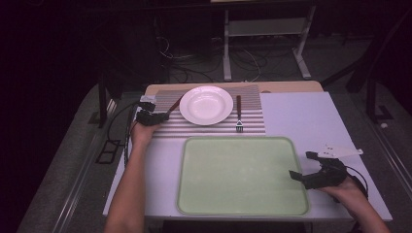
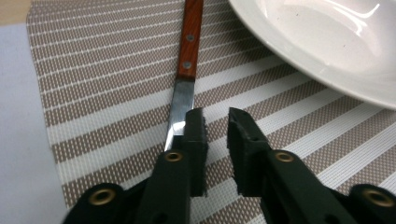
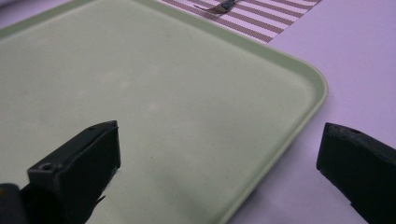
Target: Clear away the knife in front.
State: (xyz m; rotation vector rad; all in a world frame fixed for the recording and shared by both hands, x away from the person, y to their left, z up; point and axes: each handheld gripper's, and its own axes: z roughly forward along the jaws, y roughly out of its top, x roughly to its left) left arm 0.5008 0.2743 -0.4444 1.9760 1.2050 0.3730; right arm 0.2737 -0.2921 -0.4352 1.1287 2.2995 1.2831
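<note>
Knife (image 2: 183, 88) lies on the striped mat (image 2: 93, 93) beside your slightly parted, empty left gripper (image 2: 215, 122), not yet lifted, while your right gripper (image 3: 219, 154) rests spread over the tray (image 3: 299, 107).

I see the knife (image 2: 186, 60) lying flat on the striped placemat (image 2: 107, 93), just ahead of my left gripper's (image 2: 215, 122) fingertips. Its reddish-brown wooden handle, with two rivets, points away from the fingers; the shiny steel blade runs back toward them and disappears beside and under the left finger (image 2: 195, 135). Nothing of the knife lies in the narrow gap between the fingers.
</note>
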